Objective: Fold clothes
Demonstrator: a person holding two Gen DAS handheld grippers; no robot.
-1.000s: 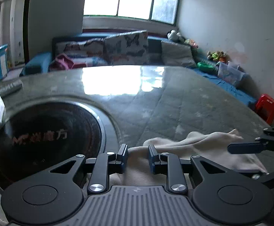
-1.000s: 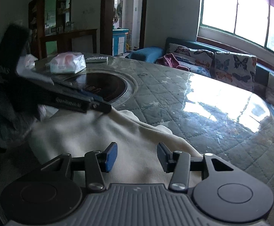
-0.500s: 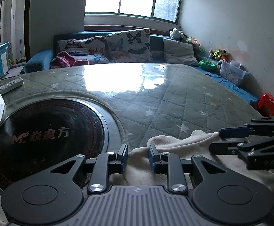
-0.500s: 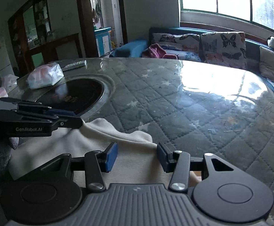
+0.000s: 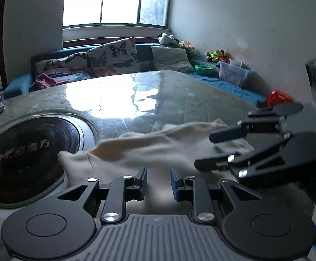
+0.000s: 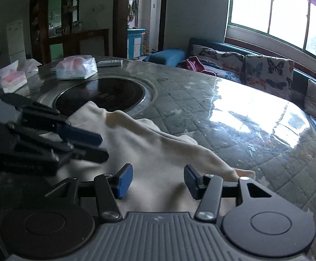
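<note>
A cream garment (image 5: 149,152) lies bunched on the near part of the quilted table; it also shows in the right wrist view (image 6: 158,152). My left gripper (image 5: 159,181) hovers just over its near edge with the jaws a little apart and nothing between them. My right gripper (image 6: 158,180) is open wide over the cloth, empty. Each gripper shows in the other's view: the right one (image 5: 229,148) at the right, the left one (image 6: 88,143) at the left, both above the garment.
A round black hotplate (image 5: 23,152) is set into the table (image 5: 179,100), and the garment's left corner laps its rim. Tissue packs (image 6: 75,67) and a remote (image 6: 110,62) lie at the table's far side. A sofa with cushions (image 5: 112,56) stands beyond.
The garment has spread further left, its corner now at the hotplate rim. Both grippers have shifted over the cloth; the right one has come closer to the left one.
</note>
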